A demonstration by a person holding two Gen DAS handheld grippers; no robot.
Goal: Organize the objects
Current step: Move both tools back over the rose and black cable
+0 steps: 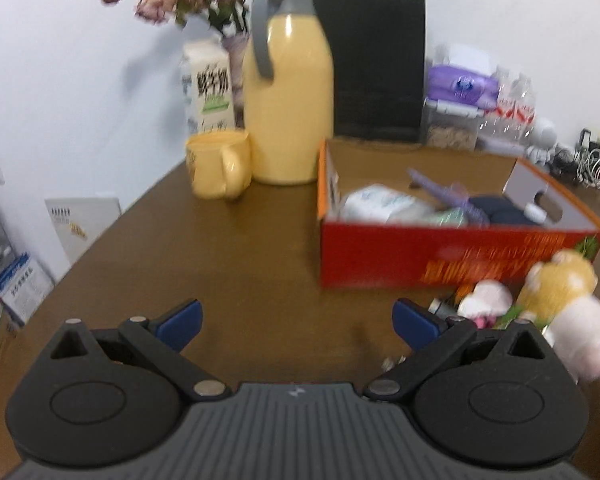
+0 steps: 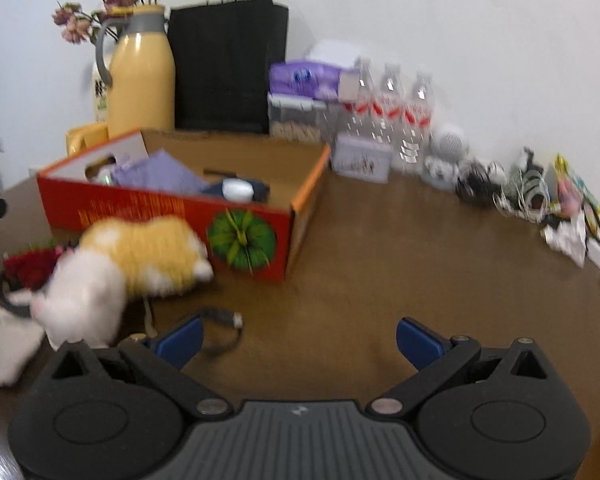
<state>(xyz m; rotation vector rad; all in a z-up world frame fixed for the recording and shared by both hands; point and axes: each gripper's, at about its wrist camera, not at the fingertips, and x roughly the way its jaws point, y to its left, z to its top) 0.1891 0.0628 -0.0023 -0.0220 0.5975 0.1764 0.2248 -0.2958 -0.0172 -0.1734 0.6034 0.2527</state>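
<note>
**Both grippers wide, holding nothing, toys just off to the side**

Left gripper [image 1: 298, 326]: spread wide above bare brown table [image 1: 240, 264], with the red cardboard box [image 1: 440, 256] ahead to the right. Plush toy [image 1: 568, 312], yellow and white, near the right fingertip, in front of the box.

Right gripper [image 2: 298, 338]: equally wide, empty. Same plush toy [image 2: 132, 264] ahead-left, against the box front [image 2: 168, 208]; a dark cable [image 2: 224, 320] just beside the left fingertip.

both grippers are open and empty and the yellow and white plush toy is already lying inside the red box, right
Not quite. Both the left hand-held gripper and the right hand-held gripper are open and empty, but the plush toy is not inside the red box. It lies on the table outside the box, against its front, as the right wrist view shows.
</note>
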